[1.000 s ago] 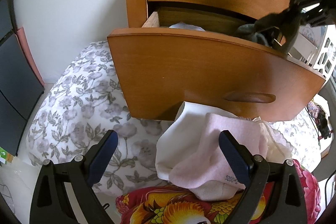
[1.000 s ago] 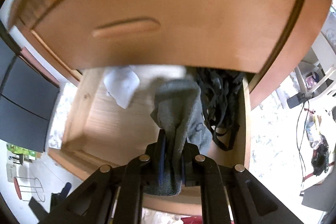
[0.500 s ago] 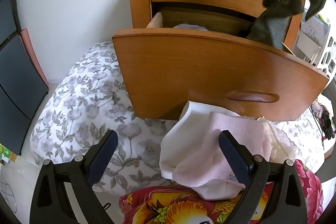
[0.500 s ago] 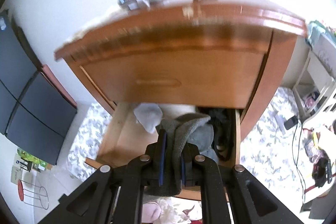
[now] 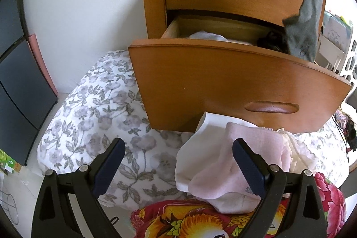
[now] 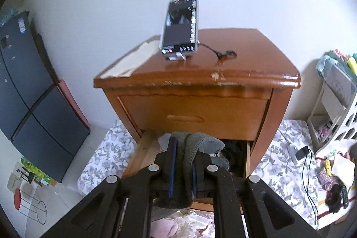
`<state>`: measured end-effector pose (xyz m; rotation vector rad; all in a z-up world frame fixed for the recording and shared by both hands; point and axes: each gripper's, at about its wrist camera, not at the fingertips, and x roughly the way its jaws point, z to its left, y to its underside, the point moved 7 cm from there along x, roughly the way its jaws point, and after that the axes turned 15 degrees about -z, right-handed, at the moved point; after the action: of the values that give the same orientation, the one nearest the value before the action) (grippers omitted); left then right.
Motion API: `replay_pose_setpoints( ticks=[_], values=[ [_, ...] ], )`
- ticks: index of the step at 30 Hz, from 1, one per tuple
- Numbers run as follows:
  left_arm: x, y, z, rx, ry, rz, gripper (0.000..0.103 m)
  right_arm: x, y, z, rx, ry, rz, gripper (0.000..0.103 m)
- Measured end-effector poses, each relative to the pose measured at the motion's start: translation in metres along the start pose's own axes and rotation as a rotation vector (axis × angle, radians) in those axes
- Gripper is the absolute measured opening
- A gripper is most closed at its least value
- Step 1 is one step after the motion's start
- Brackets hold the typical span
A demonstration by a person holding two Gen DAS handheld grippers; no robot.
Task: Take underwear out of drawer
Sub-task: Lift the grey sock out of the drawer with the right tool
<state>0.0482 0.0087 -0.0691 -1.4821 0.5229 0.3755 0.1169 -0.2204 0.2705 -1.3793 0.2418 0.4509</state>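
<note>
My right tool (image 6: pixel 181 168) is clamped narrow on the grey underwear (image 6: pixel 198 144), the cloth pinched between its blue pads at the lower middle of the right wrist view and folding over their tips. In the left wrist view the same grey underwear (image 5: pixel 305 28) hangs at the upper right, its lower end dangling over the right end of the open drawer (image 5: pixel 234 86). My left tool (image 5: pixel 176 162) stands wide and empty at the bottom of its frame, hovering over a pile of white and pink underwear (image 5: pixel 223 162) that lies on the floral bedding (image 5: pixel 100 108) below the drawer front. Inside the drawer I see a white garment (image 5: pixel 206 35) toward the left and a dark tangle of cloth (image 5: pixel 271 40) toward the right. The drawer belongs to a wooden nightstand (image 6: pixel 200 86), whose upper drawer is closed; a phone (image 6: pixel 179 26) stands propped on its top, with a cord beside it. A dark cabinet (image 6: pixel 29 90) stands against the white wall at the left, and a white rack (image 6: pixel 334 99) fills the right edge.
</note>
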Motion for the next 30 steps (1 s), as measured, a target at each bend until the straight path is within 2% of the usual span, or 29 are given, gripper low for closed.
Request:
replay_pose_setpoints(
  ticks=[10,16,23,30],
  values=[
    [-0.005,-0.003,0.002,0.0,-0.017,-0.027,0.097,-0.071,-0.041,0.03,-0.055,-0.053,-0.153,0.012],
    [-0.007,-0.004,0.002,0.006,-0.026,-0.034,0.097,-0.112,-0.051,0.044,-0.096,-0.083,-0.216,0.012],
    [-0.008,-0.004,0.002,0.009,-0.035,-0.04,0.097,-0.143,-0.04,0.051,-0.128,-0.095,-0.225,0.012],
    [-0.009,-0.005,0.001,0.019,-0.043,-0.042,0.097,-0.149,-0.013,0.051,-0.156,-0.103,-0.163,0.012]
  ],
)
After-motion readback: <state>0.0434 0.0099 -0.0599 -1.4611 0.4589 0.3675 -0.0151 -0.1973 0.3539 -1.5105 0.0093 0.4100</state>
